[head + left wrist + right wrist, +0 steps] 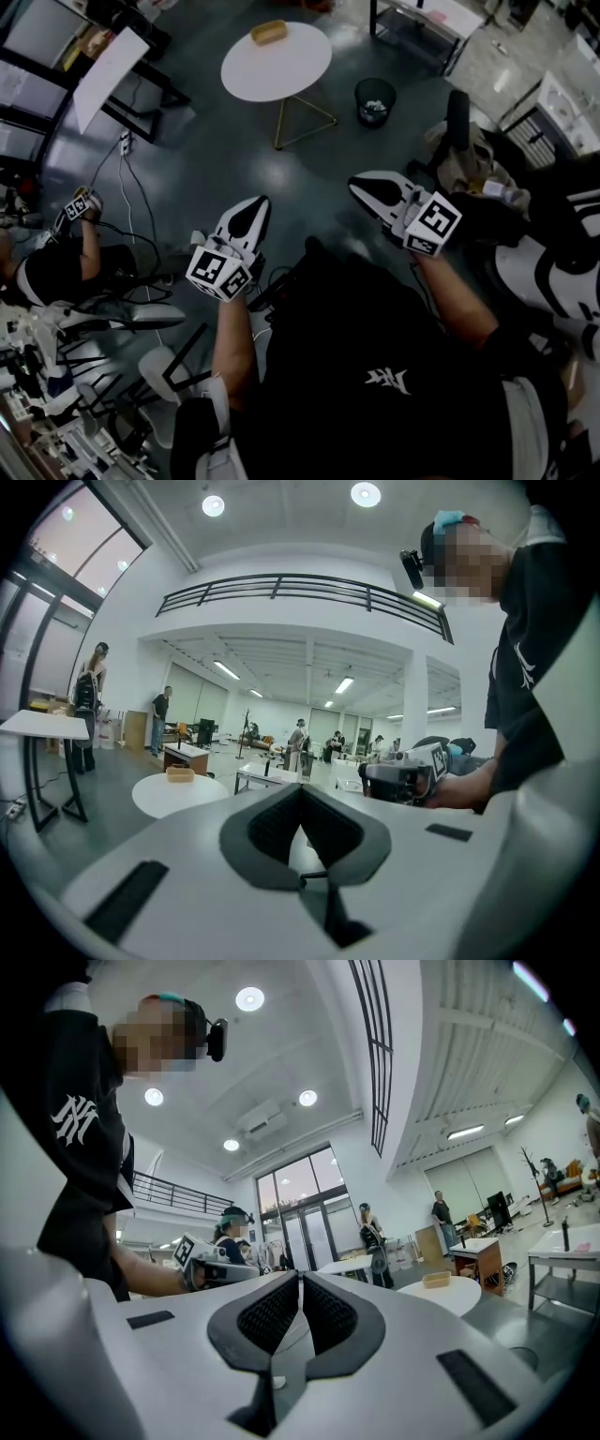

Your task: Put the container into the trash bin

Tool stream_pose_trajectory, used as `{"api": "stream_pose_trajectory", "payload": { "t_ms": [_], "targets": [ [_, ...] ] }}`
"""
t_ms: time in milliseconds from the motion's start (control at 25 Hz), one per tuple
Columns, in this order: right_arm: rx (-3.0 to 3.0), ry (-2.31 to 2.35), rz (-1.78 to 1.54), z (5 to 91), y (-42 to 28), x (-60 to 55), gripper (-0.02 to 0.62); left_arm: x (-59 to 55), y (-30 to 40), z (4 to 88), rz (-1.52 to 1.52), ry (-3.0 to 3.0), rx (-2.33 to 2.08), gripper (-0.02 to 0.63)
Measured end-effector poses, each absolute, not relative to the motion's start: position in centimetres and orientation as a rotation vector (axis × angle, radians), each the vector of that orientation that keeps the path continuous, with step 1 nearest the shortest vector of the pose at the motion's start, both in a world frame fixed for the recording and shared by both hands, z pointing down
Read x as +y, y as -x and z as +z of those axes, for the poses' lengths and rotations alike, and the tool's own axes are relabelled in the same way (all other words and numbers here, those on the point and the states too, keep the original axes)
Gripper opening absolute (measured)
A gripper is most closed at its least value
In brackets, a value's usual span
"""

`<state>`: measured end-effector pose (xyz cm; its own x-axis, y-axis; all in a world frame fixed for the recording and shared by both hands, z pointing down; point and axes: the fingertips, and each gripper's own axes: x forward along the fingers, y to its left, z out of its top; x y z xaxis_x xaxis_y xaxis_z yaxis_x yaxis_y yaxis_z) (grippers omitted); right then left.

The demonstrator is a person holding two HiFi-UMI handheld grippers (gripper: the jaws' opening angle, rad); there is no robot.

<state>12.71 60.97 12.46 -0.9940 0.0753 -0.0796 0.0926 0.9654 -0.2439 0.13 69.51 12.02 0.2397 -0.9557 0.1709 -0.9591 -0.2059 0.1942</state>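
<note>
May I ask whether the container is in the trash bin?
Out: the container sits on the white table, apart from the trash bin.

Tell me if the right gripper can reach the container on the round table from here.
Probably not. The right gripper, jaws shut and empty, is near the person's body; the container sits on the round table ahead across the floor. Nothing blocks the way, but stepping closer seems needed.
</note>
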Motion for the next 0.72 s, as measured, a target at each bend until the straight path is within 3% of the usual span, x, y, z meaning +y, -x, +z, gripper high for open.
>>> {"api": "stream_pose_trajectory", "payload": {
  "t_ms": [480,720],
  "targets": [
    [3.008,-0.036,-0.434,12.9,-12.1,59.0,0.041,67.1,0.7,11.7,-0.031,-2.325,-1.687,-0.002],
    [3.025,-0.003,-0.424,13.4,-9.5,55.9,0.041,63.9,4.3,12.6,-0.048,-2.288,-1.734,-0.002]
  ]
}}
